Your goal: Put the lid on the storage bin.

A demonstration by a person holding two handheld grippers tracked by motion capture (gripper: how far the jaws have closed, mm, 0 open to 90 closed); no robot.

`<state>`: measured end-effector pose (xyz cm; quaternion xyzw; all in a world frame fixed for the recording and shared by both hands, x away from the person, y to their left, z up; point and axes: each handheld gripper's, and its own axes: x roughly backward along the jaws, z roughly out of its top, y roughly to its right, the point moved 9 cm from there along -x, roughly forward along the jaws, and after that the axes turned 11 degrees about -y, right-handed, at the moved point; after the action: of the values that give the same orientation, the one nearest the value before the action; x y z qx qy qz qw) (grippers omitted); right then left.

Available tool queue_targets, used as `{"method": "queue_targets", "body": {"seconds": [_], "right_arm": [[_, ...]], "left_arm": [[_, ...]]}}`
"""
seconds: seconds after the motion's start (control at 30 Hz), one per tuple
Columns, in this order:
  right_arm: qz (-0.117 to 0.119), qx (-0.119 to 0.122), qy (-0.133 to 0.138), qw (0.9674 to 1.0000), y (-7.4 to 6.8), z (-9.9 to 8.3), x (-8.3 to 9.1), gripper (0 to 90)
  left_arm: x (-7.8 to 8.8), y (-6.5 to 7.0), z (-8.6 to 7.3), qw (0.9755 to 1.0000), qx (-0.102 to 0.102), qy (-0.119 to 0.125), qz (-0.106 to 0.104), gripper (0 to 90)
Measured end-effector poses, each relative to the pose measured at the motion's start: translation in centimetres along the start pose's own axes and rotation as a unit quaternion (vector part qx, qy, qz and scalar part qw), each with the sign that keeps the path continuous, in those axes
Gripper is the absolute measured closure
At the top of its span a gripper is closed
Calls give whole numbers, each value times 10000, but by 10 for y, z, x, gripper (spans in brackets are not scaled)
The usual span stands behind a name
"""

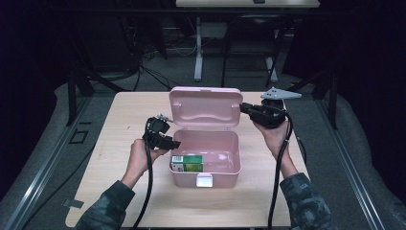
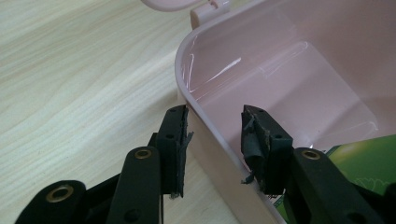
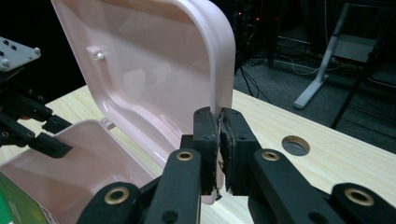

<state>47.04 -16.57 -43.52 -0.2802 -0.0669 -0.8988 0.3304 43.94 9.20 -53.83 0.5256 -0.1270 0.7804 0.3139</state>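
A pink plastic box (image 1: 191, 180) stands open at the middle of the table, its lid (image 1: 206, 108) upright at the back. A green and white carton (image 1: 187, 163) lies inside along the front wall. My left gripper (image 1: 176, 143) reaches in from the left. In the left gripper view its jaws (image 2: 215, 112) straddle the box's left wall (image 2: 280, 84), pads touching it on both sides, the carton (image 2: 369, 158) just beyond. My right gripper (image 1: 243, 108) is shut on the lid's right edge. The right gripper view shows its pads (image 3: 219, 114) pinching the lid's rim (image 3: 154, 70).
The box sits on a light wooden table (image 1: 134, 110) with bare wood to its left, right and front. A round hole (image 3: 295, 145) is cut in the tabletop behind the lid. Beyond the far edge lie dark floor, cables and the legs of another desk (image 1: 197, 52).
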Motion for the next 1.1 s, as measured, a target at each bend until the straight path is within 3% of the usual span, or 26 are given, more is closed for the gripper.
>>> {"method": "queue_targets", "body": {"seconds": [0.33, 0.67, 0.93, 1.1], "right_arm": [[-38, 67, -21, 10000, -5, -3, 5, 849], [-61, 65, -39, 10000, -11, -7, 10, 848], [-71, 77, -47, 9999, -16, -11, 14, 846], [-82, 78, -66, 9999, -18, -13, 16, 847]], "left_arm": [[0, 0, -1, 10000, -24, 44, 19, 616], [0, 0, -2, 9999, -79, 79, -103, 599], [13, 2, -4, 9994, -167, 196, -230, 410], [23, -2, -8, 9991, -119, 328, -220, 366]]}}
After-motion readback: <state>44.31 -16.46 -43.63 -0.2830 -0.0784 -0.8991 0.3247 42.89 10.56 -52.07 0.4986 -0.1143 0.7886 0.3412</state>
